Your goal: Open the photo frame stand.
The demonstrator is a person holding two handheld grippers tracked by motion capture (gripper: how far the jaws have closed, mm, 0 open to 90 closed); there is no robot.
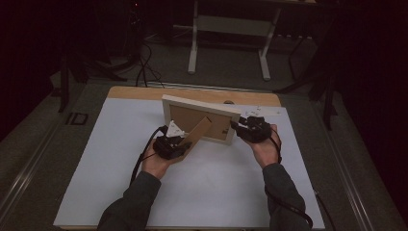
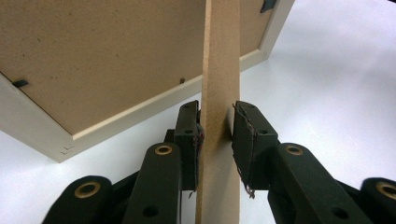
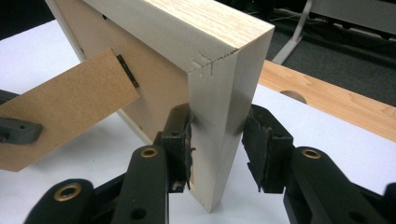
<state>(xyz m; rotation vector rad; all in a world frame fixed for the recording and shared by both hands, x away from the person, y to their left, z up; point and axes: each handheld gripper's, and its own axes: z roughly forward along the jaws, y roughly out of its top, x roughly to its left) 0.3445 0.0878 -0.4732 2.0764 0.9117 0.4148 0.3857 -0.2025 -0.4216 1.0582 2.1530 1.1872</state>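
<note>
Setting a picture frame up on its easel stand

The wooden picture frame [image 1: 200, 118] stands on the bench [image 1: 120, 144]; right tool [image 3: 215, 140] grasps its stiff side rail, left tool [image 2: 215, 135] clenches the thin hardboard stand [image 2: 219, 93], which is light, rigid and best held near its free end.

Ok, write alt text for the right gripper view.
The right gripper clamps the side rail of a pale wooden picture frame standing on a white table, seen from behind. At left, the frame's brown fold-out stand swings away from the backing, its end held by the left gripper.
</note>
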